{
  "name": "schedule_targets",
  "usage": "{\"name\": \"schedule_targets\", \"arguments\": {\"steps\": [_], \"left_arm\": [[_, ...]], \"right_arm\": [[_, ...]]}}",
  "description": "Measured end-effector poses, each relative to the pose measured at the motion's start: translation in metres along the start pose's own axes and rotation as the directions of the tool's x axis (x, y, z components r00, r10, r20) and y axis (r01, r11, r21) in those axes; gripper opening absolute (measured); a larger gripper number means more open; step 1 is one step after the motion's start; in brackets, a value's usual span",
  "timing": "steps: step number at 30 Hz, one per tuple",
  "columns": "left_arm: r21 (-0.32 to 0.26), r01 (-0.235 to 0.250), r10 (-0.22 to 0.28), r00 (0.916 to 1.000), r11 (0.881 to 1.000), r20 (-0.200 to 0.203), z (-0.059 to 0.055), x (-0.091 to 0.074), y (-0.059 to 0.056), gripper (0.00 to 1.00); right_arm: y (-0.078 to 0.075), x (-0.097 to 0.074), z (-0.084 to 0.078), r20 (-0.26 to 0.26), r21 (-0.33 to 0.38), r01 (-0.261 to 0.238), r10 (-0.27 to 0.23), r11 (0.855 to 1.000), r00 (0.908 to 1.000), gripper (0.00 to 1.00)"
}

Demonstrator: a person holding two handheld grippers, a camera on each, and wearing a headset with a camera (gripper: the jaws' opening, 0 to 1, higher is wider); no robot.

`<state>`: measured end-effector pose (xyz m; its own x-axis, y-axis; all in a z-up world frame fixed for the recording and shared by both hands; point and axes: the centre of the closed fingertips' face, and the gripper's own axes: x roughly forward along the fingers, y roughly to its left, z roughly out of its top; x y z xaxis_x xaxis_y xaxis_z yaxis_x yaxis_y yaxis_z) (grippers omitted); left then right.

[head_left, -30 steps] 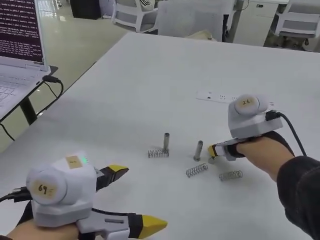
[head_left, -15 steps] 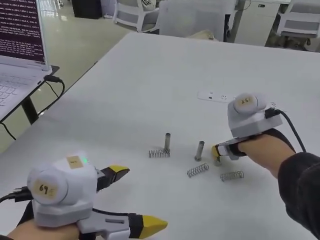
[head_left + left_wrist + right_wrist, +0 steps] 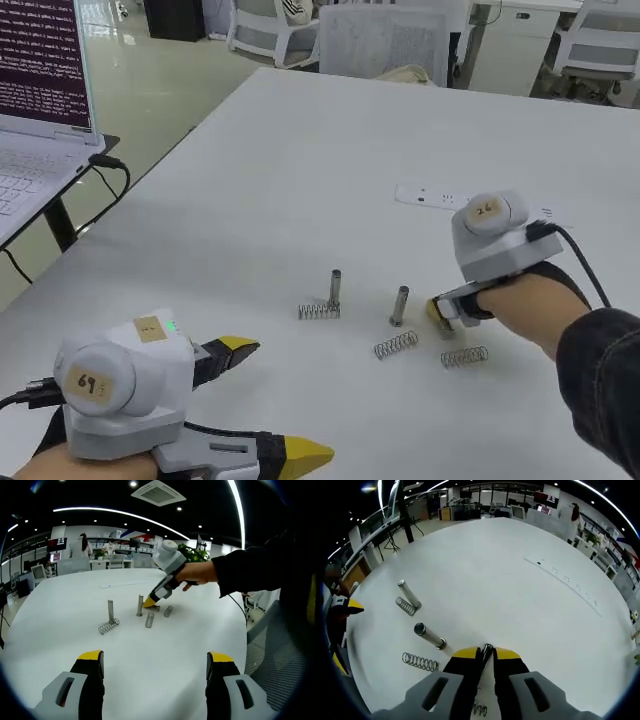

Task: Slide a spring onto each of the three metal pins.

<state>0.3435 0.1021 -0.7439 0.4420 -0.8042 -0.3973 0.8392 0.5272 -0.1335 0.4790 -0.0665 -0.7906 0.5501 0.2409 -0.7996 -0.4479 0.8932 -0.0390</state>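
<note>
Three springs are lying on the table (image 3: 300, 170): a left spring (image 3: 319, 312) just beside the left pin (image 3: 335, 286), a middle spring (image 3: 396, 344) near the middle pin (image 3: 400, 304), and a right spring (image 3: 464, 356) by the right gripper (image 3: 440, 312). Both pins are standing upright. The right gripper is pinching what looks like the third pin (image 3: 487, 650). The left gripper (image 3: 156, 656) is hanging wide open, holding nothing, well apart.

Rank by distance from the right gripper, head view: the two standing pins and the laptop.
1. Right-hand pin: just left of the right gripper.
2. Left-hand pin: farther left, with a spring lying at its foot.
3. Laptop: far left, beyond the edge of the table.
</note>
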Motion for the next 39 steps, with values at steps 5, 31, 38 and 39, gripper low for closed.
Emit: {"name": "schedule_targets", "arguments": {"steps": [5, 31, 38, 39], "left_arm": [[0.000, 0.000, 0.000, 1.0000, 1.000, 0.001, 0.000, 0.000, 0.000, 0.81], [0.007, 0.000, 0.000, 0.9999, 1.000, 0.013, 0.004, -0.001, -0.001, 0.80], [0.017, 0.003, -0.004, 0.9998, 1.000, 0.021, 0.008, -0.001, -0.003, 0.80], [0.020, 0.004, -0.004, 0.9998, 1.000, 0.022, 0.009, -0.001, -0.003, 0.80]], "right_arm": [[0.000, 0.000, -0.001, -0.009, -0.022, 0.001, -0.001, 1.000, 1.0000, 0.08], [-0.004, -0.012, 0.008, 0.033, -0.038, 0.000, 0.001, 0.999, 0.9995, 0.06], [-0.006, -0.023, 0.007, 0.050, -0.031, 0.010, -0.008, 0.999, 0.9987, 0.06], [-0.007, -0.025, 0.006, 0.053, -0.030, 0.013, -0.012, 0.999, 0.9985, 0.06]]}}
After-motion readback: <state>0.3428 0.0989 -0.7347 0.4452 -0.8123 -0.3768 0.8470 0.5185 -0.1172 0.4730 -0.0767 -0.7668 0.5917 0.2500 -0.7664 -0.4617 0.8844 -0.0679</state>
